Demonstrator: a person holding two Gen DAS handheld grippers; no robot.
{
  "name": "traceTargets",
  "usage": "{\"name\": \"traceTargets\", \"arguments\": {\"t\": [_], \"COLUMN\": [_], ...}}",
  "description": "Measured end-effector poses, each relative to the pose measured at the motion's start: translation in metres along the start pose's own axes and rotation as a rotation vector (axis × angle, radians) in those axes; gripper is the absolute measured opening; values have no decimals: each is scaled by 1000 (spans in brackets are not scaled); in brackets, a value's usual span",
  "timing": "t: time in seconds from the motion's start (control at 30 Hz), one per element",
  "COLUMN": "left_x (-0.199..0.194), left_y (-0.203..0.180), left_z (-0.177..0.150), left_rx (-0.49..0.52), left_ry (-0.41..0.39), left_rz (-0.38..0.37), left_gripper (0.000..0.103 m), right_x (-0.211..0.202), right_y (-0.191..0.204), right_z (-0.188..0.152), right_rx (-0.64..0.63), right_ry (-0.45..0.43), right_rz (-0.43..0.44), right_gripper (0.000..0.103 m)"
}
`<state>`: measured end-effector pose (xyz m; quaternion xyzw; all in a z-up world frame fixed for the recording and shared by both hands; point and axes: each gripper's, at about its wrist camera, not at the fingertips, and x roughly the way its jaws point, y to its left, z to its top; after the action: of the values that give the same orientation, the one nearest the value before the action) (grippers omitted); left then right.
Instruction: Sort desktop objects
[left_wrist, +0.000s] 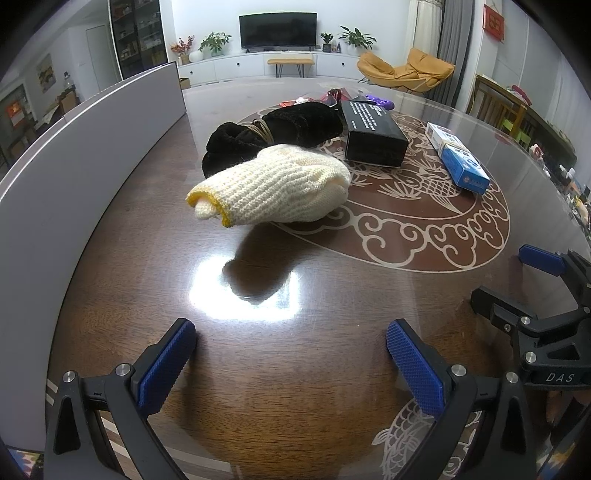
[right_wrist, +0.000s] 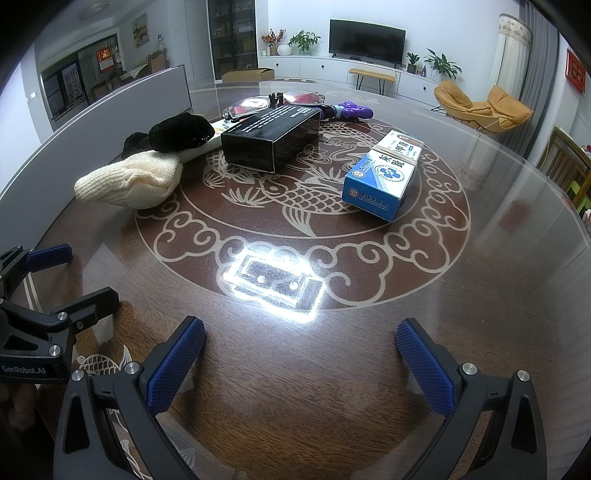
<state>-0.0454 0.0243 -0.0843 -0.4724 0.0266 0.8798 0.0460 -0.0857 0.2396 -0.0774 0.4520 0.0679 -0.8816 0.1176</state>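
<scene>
A cream knitted glove bundle (left_wrist: 273, 188) (right_wrist: 129, 182) with a yellow cuff lies on the round glass-topped table (left_wrist: 295, 350). Behind it rests a black fuzzy bundle (left_wrist: 273, 129) (right_wrist: 177, 131) tied with a band. A black box (left_wrist: 373, 134) (right_wrist: 271, 138) and a blue and white box (left_wrist: 460, 158) (right_wrist: 384, 177) lie further right. My left gripper (left_wrist: 291, 354) is open, low over the table, short of the cream bundle. My right gripper (right_wrist: 301, 356) is open too, with bare table between its blue pads. Each gripper shows at the edge of the other's view.
A grey panel (left_wrist: 74, 155) (right_wrist: 110, 110) curves along the table's left side. Clear glasses (right_wrist: 258, 105), a red packet and a purple toy (right_wrist: 351, 109) lie at the far side. A bright lamp glare (right_wrist: 273, 284) sits mid-table. Chairs (right_wrist: 484, 107) stand beyond the right rim.
</scene>
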Motion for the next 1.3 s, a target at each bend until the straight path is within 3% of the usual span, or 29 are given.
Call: {"name": "traceTargets", "arguments": {"t": [0.97, 1.3], "left_x": [3, 7], "left_y": [2, 6], "left_z": [2, 4], "left_rx": [-7, -78], "left_ry": [-4, -13], "left_rz": [4, 49], "left_gripper": [103, 103], "right_x": [0, 0], "right_y": [0, 0], "right_z": [0, 0], "right_rx": [0, 0], "right_ry": [-1, -1], "right_rz": [0, 0], "right_gripper": [103, 103]}}
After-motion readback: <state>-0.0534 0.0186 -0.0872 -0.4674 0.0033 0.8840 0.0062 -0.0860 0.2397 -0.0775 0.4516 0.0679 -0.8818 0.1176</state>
